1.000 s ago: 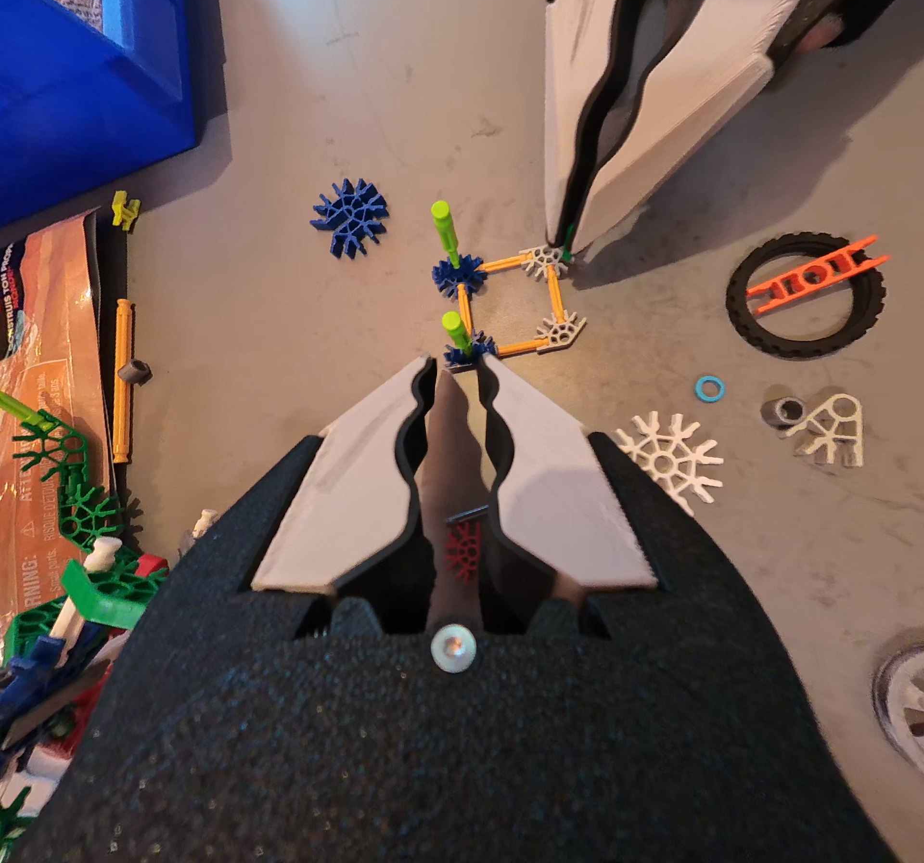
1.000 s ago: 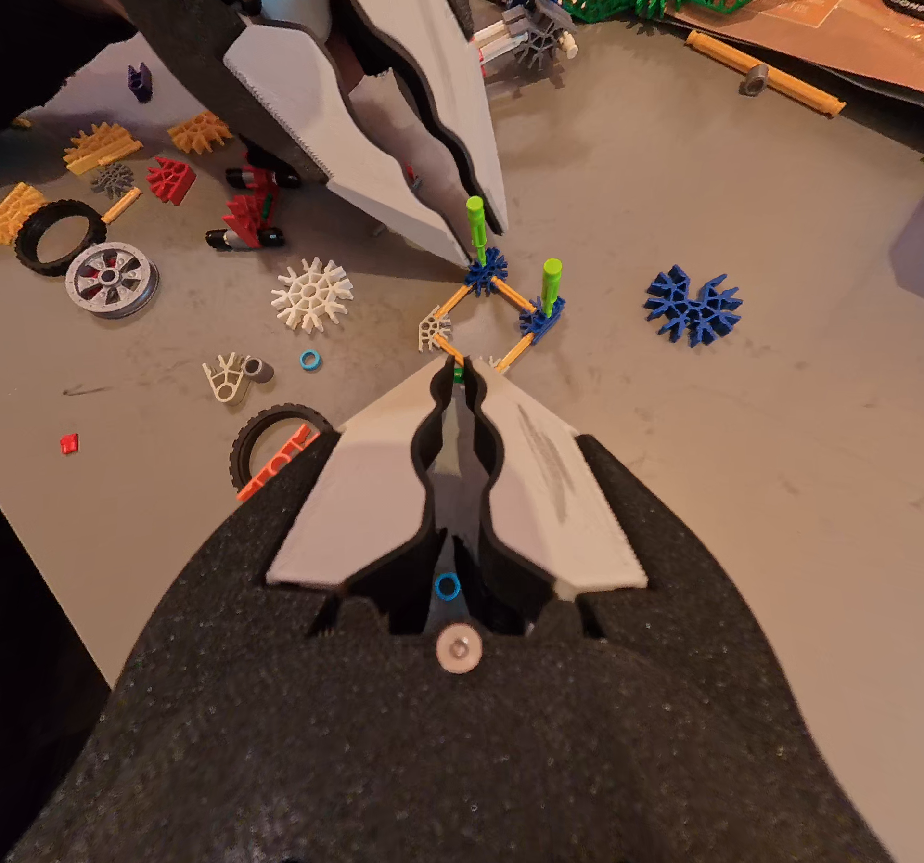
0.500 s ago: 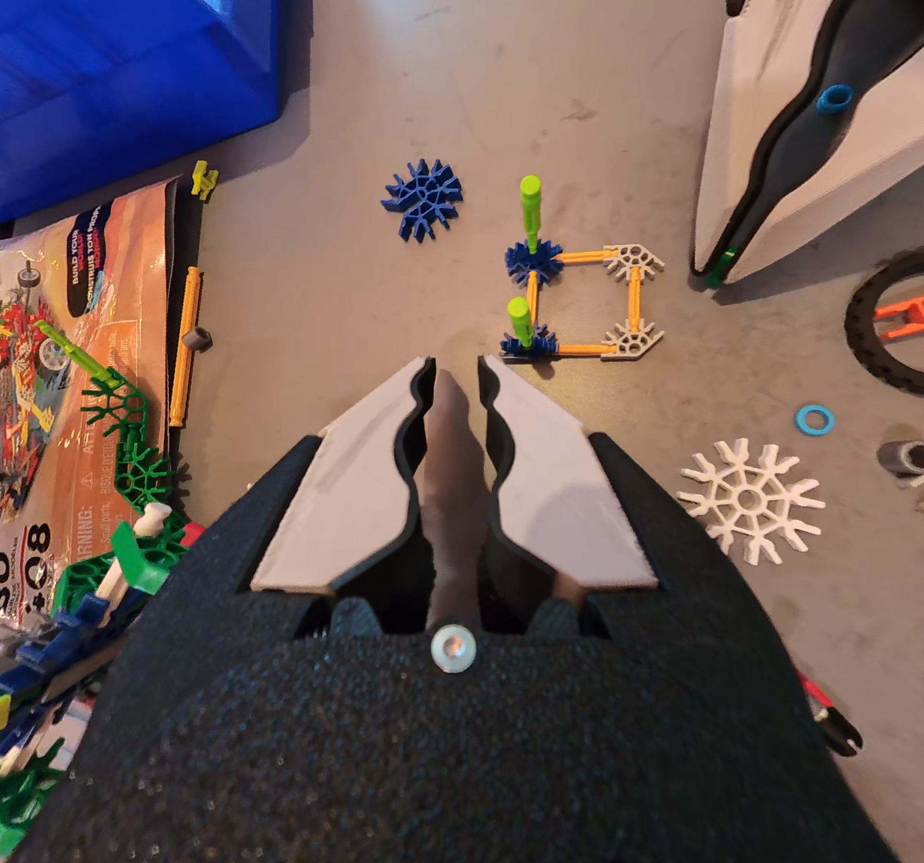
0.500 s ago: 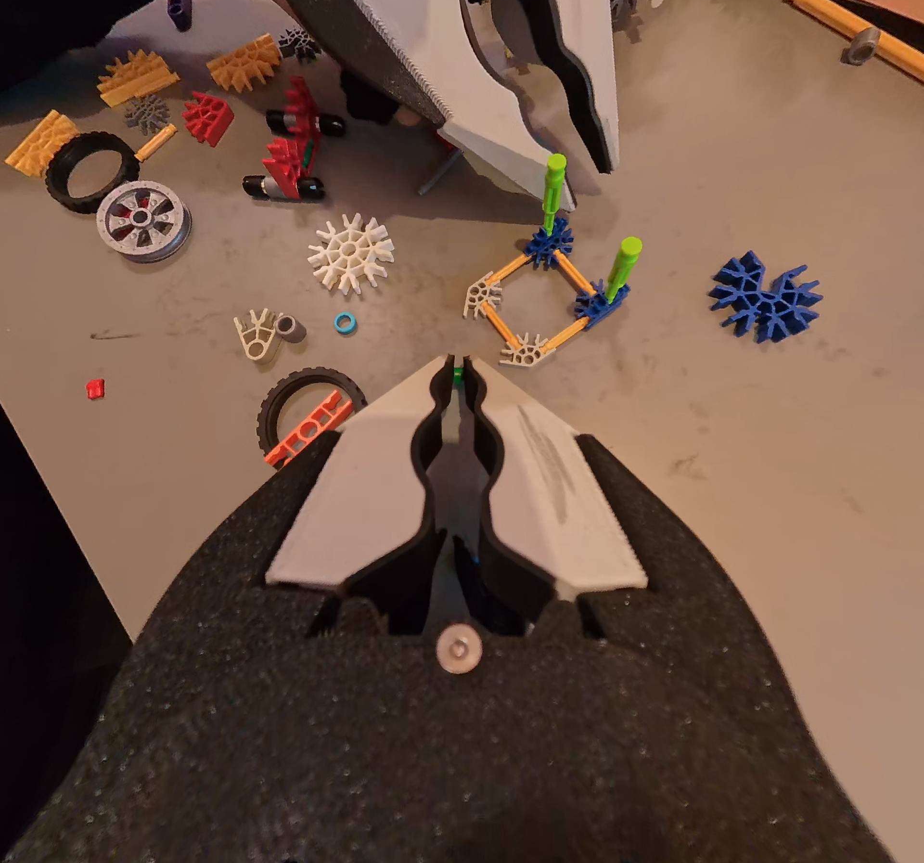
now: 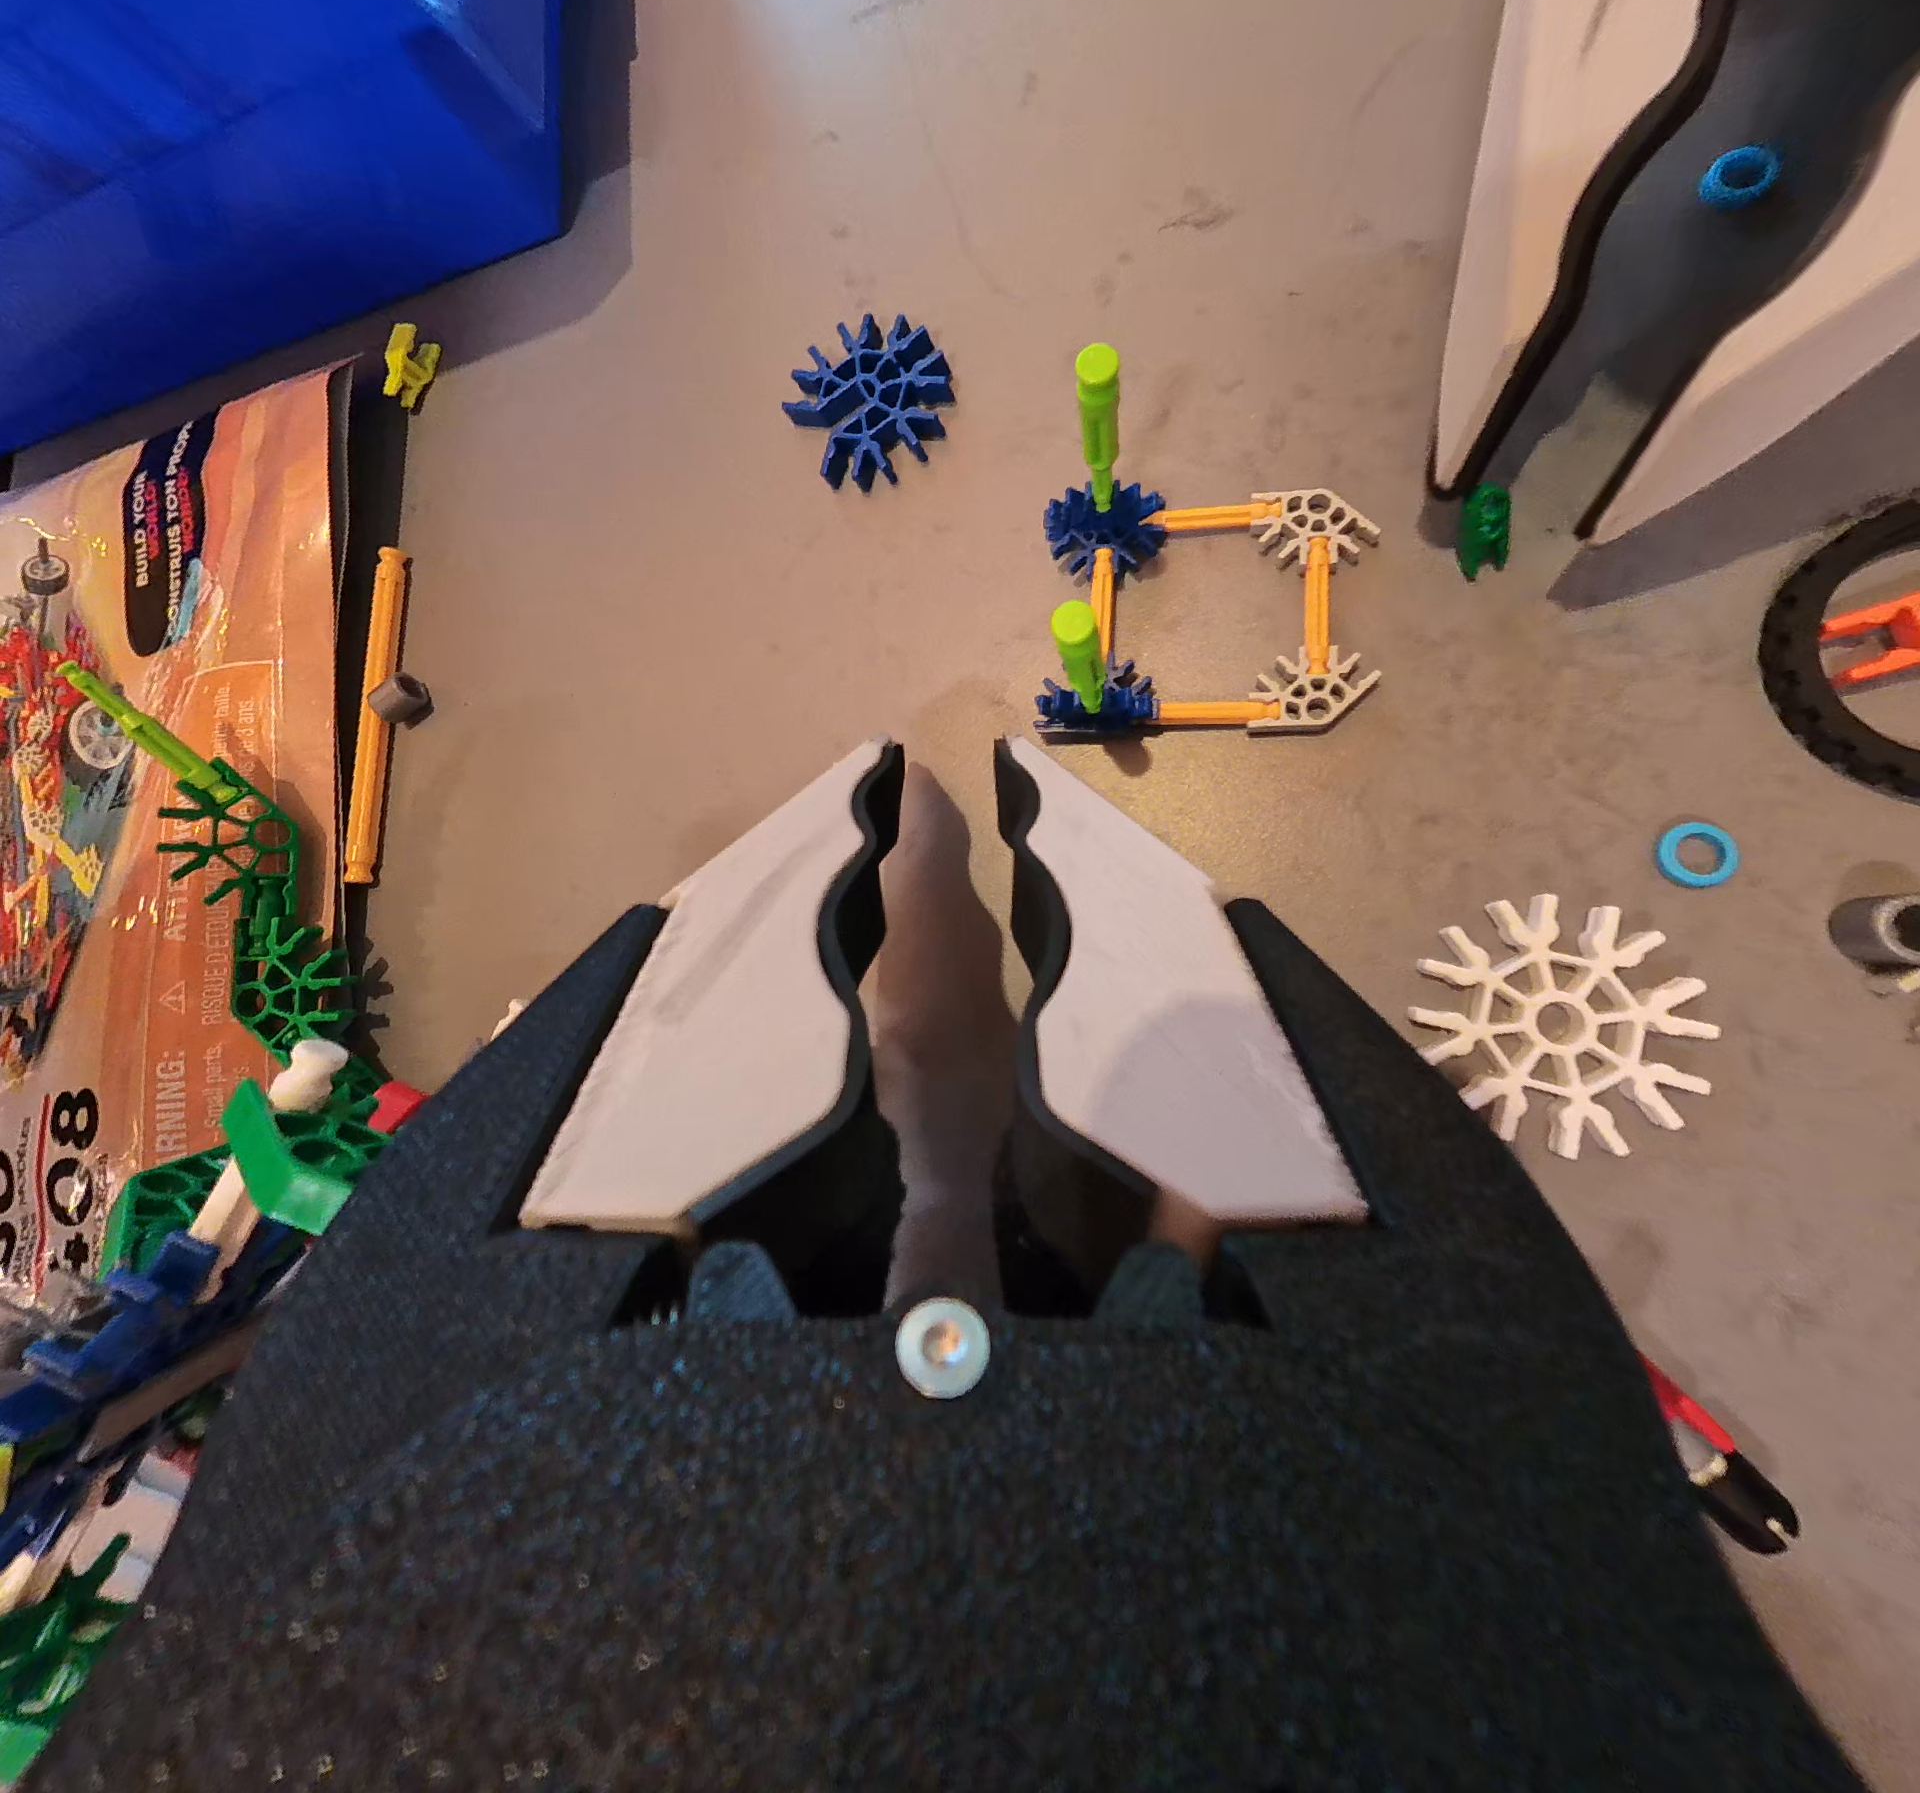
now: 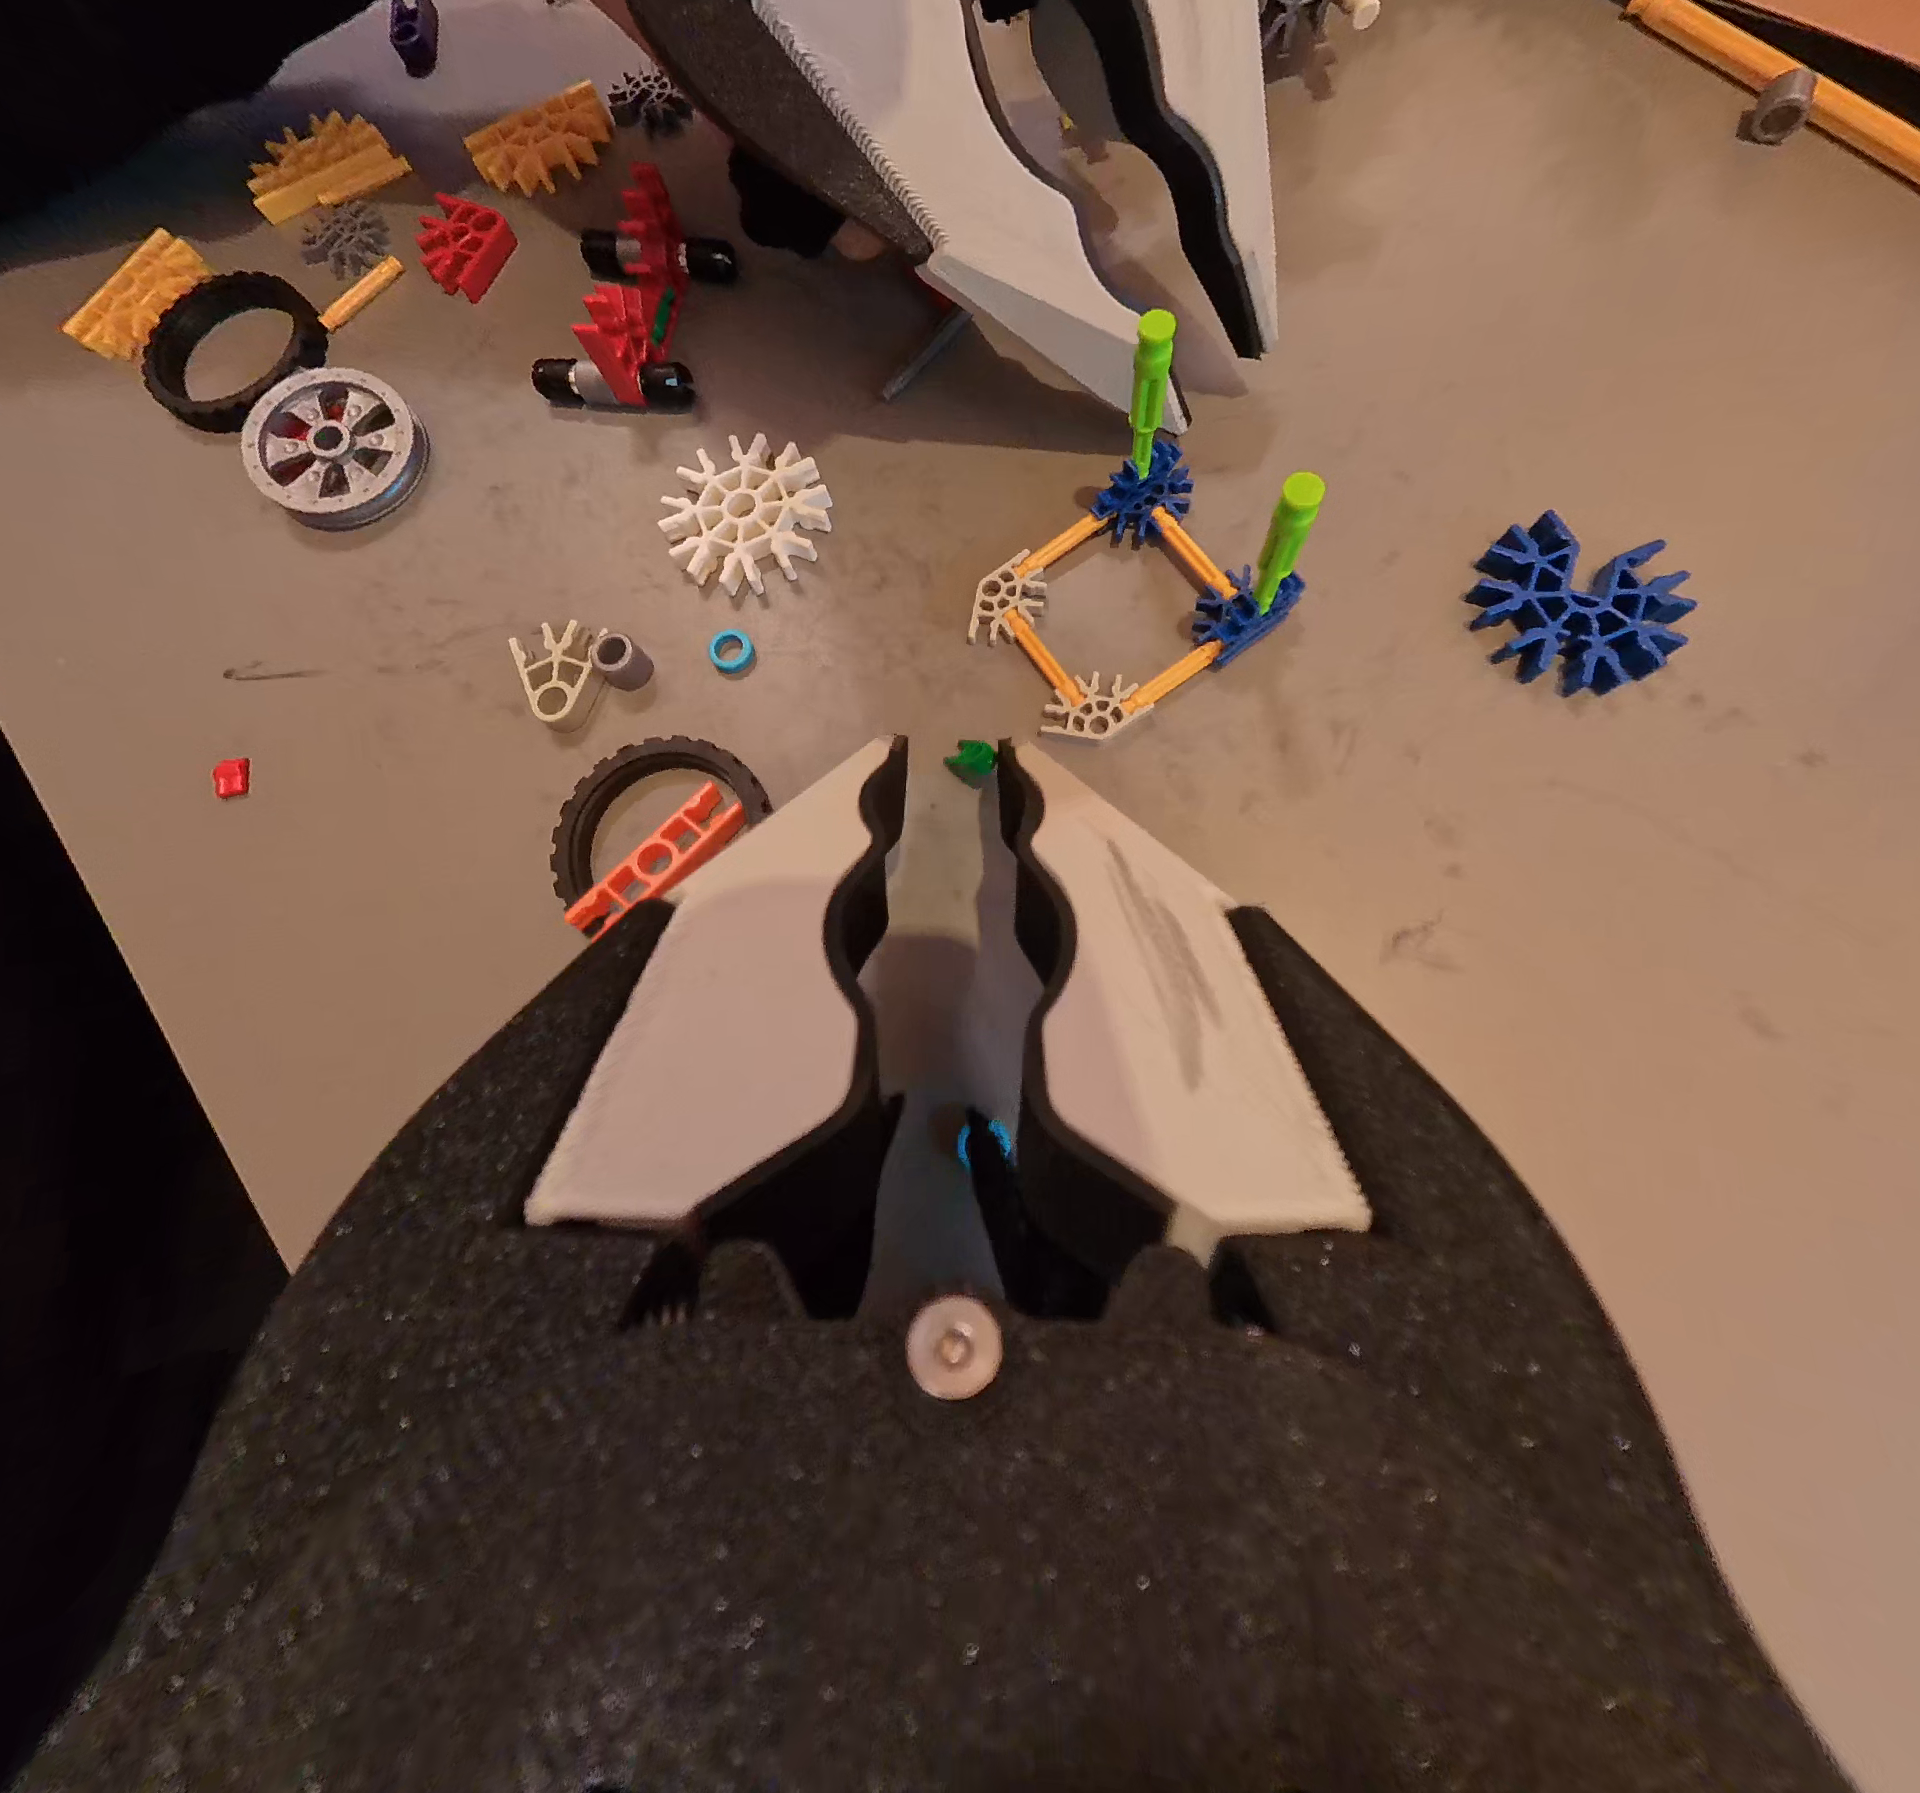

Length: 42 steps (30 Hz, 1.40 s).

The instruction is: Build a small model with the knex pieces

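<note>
A square frame [image 5: 1210,616] of orange rods, two blue connectors and two grey connectors lies flat on the table, with two lime green rods [image 5: 1093,418] standing in the blue corners. It also shows in the right wrist view [image 6: 1132,600]. My left gripper [image 5: 948,756] is open and empty, just left of the frame's near blue corner. My right gripper [image 6: 951,756] is open. A small dark green piece [image 6: 971,761] lies on the table between its tips, close to the right finger; the left wrist view shows it loose on the table [image 5: 1484,528]. A light blue ring [image 6: 982,1143] sits deep between the right fingers.
A blue bin [image 5: 260,133] and a printed bag [image 5: 156,704] with green parts lie at the left. A loose blue connector [image 5: 871,398], a white snowflake connector [image 6: 746,512], a tyre with an orange piece [image 6: 655,829], a wheel [image 6: 332,444] and red and yellow parts are scattered around. Left tips to right tips: about 10 cm. It is some 7 cm from my right tips to the white snowflake connector [image 6: 746,512]. It turns up in the left wrist view [image 5: 1555,1016] as well.
My right gripper has opened and let go of the small green piece, which now lies on the table. Both grippers have drawn back from the frame. The left jaws stand as before.
</note>
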Available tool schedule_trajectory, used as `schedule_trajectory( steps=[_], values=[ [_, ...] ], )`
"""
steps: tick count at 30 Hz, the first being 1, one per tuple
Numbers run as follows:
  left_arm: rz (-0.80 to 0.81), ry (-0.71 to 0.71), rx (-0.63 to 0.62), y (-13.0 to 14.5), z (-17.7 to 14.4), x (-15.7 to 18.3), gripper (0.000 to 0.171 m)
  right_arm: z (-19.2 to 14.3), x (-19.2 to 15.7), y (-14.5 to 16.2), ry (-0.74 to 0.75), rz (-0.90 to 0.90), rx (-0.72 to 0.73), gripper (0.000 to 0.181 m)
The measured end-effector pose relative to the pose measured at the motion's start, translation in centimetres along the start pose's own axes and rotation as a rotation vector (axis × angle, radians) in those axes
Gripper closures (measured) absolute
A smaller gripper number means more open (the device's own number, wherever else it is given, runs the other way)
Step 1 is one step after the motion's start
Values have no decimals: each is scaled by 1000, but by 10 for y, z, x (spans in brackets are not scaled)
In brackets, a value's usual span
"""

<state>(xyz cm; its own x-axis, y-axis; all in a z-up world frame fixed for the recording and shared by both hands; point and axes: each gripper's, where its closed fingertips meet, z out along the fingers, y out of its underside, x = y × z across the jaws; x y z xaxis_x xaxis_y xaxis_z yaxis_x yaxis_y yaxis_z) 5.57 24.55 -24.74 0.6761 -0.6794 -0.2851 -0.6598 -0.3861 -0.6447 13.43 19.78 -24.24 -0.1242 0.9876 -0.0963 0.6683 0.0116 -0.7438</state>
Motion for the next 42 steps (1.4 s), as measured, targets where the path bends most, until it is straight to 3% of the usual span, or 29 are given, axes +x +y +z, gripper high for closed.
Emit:
schedule_trajectory(
  steps=[16,27,34,42],
  values=[
    [6,7,-11,3,1,2,156,5,-6,-1,-3,-36,-3,167],
    [2,5,-16,2,-1,0,154,-6,13,-2,65,-11,43,166],
    [15,-16,-20,-2,-18,-7,148,-20,41,-15,127,87,180,166],
    [49,-27,14,-19,-44,-10,148,-25,50,-17,134,140,217,166]
  ],
)
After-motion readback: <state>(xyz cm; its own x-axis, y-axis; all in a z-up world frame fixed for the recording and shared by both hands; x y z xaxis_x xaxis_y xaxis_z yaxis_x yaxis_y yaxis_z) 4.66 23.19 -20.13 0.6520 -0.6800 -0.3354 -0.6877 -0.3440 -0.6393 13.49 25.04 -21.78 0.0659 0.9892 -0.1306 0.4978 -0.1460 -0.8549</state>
